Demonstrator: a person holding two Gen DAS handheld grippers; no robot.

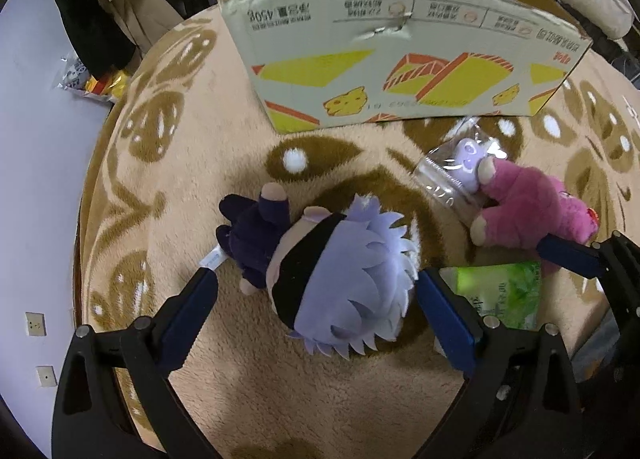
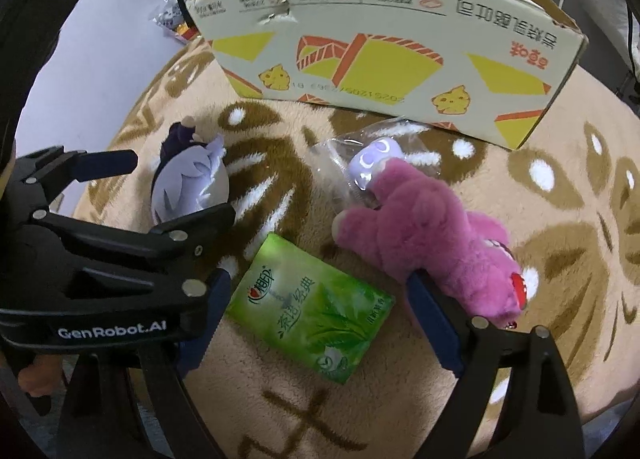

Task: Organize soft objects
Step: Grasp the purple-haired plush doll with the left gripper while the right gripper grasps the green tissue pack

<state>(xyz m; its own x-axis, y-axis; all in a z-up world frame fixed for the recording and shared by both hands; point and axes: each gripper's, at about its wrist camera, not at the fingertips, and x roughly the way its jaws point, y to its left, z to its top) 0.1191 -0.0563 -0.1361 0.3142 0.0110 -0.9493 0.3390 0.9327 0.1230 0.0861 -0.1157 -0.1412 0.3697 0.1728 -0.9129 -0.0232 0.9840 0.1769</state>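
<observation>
A white-haired doll in dark clothes (image 1: 320,259) lies on the rug between the fingers of my open left gripper (image 1: 316,279), which straddles its head. It also shows in the right wrist view (image 2: 188,179). A green tissue pack (image 2: 308,307) lies between the fingers of my open right gripper (image 2: 320,287); it shows in the left wrist view (image 1: 500,291) too. A pink plush bear (image 2: 432,235) lies just right of the pack, touching the right finger. A small purple toy in a clear bag (image 2: 372,163) lies beyond the bear.
An open cardboard box (image 1: 400,59) with yellow cheese prints stands behind the toys on the round beige patterned rug (image 1: 240,379). Clothes (image 1: 112,19) and snack packets (image 1: 92,79) lie on the floor at the left.
</observation>
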